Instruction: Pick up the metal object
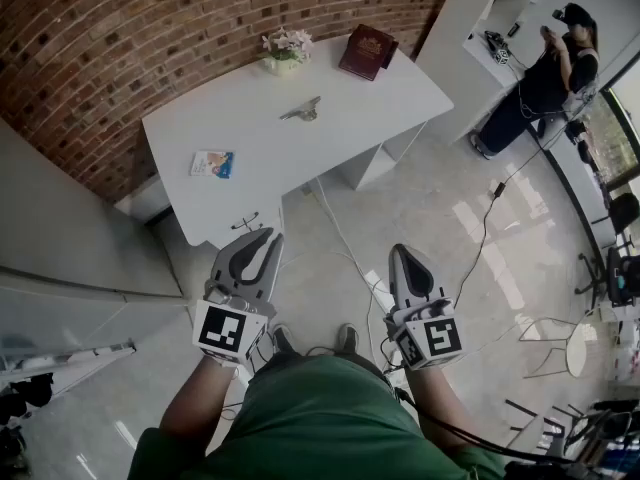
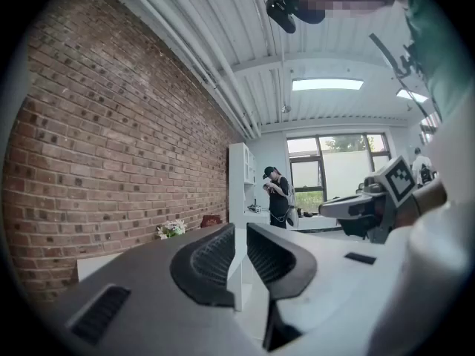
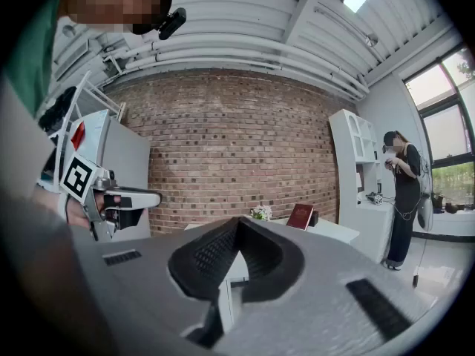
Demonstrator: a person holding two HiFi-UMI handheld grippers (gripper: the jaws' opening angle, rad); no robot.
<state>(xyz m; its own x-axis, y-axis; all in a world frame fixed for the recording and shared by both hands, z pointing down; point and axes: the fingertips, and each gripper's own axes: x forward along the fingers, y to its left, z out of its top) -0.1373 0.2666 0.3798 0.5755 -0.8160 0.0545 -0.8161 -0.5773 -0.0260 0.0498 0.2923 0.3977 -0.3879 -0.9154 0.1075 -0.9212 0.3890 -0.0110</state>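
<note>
The metal object [image 1: 302, 111], small and silvery, lies on the white table [image 1: 250, 143] near its far middle. Both grippers hang over the floor, well short of the table's near edge. My left gripper [image 1: 262, 236] points toward the table with a narrow gap between its pads and nothing in it; the left gripper view shows that same empty slit [image 2: 240, 228]. My right gripper [image 1: 403, 252] has its tips together and holds nothing, as the right gripper view confirms [image 3: 237, 222]. The metal object shows in neither gripper view.
On the table stand a small pot of flowers [image 1: 285, 48], a dark red book [image 1: 367, 51] and a blue-and-white packet [image 1: 212, 163]. A brick wall runs behind. Cables [image 1: 345, 243] trail across the floor. A person [image 1: 545, 73] stands at a white counter far right. A grey cabinet [image 1: 60, 238] is on the left.
</note>
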